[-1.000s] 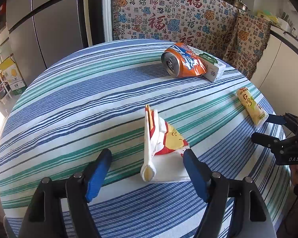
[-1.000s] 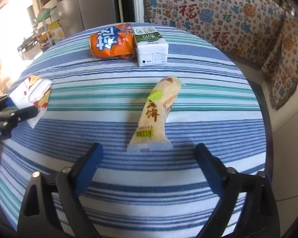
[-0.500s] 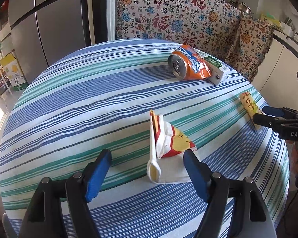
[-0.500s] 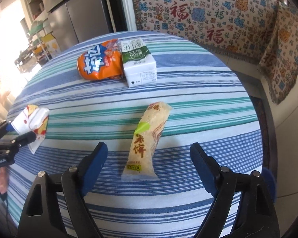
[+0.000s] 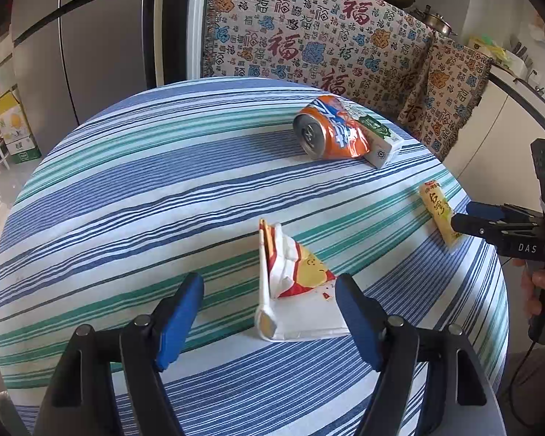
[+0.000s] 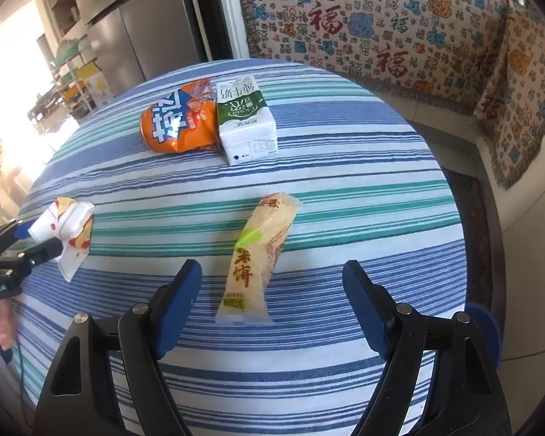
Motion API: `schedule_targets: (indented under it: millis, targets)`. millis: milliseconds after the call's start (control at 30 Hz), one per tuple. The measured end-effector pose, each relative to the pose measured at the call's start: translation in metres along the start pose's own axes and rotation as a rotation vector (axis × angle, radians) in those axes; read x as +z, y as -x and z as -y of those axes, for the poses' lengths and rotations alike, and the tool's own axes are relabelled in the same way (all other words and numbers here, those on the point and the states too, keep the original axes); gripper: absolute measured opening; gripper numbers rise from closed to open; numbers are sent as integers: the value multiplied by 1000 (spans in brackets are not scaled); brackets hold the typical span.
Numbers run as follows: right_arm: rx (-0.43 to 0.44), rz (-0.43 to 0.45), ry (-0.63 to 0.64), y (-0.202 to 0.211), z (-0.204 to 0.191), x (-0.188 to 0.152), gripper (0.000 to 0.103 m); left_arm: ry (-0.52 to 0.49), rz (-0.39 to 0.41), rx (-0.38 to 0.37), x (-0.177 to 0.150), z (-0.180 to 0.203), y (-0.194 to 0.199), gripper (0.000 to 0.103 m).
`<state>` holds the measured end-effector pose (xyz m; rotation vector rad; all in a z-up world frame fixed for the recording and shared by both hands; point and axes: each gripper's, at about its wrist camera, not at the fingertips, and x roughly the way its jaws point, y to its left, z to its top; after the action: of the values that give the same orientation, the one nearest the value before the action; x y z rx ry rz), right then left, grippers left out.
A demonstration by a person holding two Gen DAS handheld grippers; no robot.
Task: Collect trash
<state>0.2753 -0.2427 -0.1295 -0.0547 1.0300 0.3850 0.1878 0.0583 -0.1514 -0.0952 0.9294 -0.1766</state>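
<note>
A crumpled white, red and yellow paper wrapper (image 5: 294, 283) lies on the striped tablecloth (image 5: 127, 181). My left gripper (image 5: 269, 318) stands open around its near end; the right pad is close beside it and the left pad is well clear. A long yellow rice-cracker packet (image 6: 258, 258) lies with its near end between the fingers of my right gripper (image 6: 270, 309). Those jaws are closing, and the pads are not touching the packet. A crushed orange can (image 6: 180, 123) and a green and white milk carton (image 6: 245, 120) lie side by side at the far side.
The round table's edge drops to the floor close on the right (image 6: 465, 254). A patterned cloth (image 5: 309, 36) covers furniture behind the table, and a steel fridge (image 5: 91, 36) stands at the back left. A hand holds the right gripper's handle (image 5: 541, 279).
The right gripper's jaws have narrowed toward the cracker packet, and its view now takes in more of the table. The left gripper and the wrapper have hardly shifted.
</note>
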Motion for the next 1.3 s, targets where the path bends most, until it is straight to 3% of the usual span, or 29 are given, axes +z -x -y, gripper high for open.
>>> schedule_targets:
  millis: [200,467,500,533,600,900,1300]
  targets:
    - [26,10,-2,1,-4,5,72,-8,14,-13,3,2,6,70]
    - [33,-13,1,-8,-11,10,59,-2,-26,-23,2,1,-2,27]
    - [25,-20,3,-10,-11,11,52,-4,-29,-19,1,2,-2,12]
    - [18,-32,2,-12,-11,11,34,-4,-33,-19,1,1,-3,10]
    - [28,-51,-19,-17,-6,10,12,4,-30,-22,0,0,-1,10]
    - [75,6,-41,2,-2,11,11,30,9,-33,3,0,12,8]
    - [98,26,-35,16,3,4,11,1,14,-58,11,30,15,8]
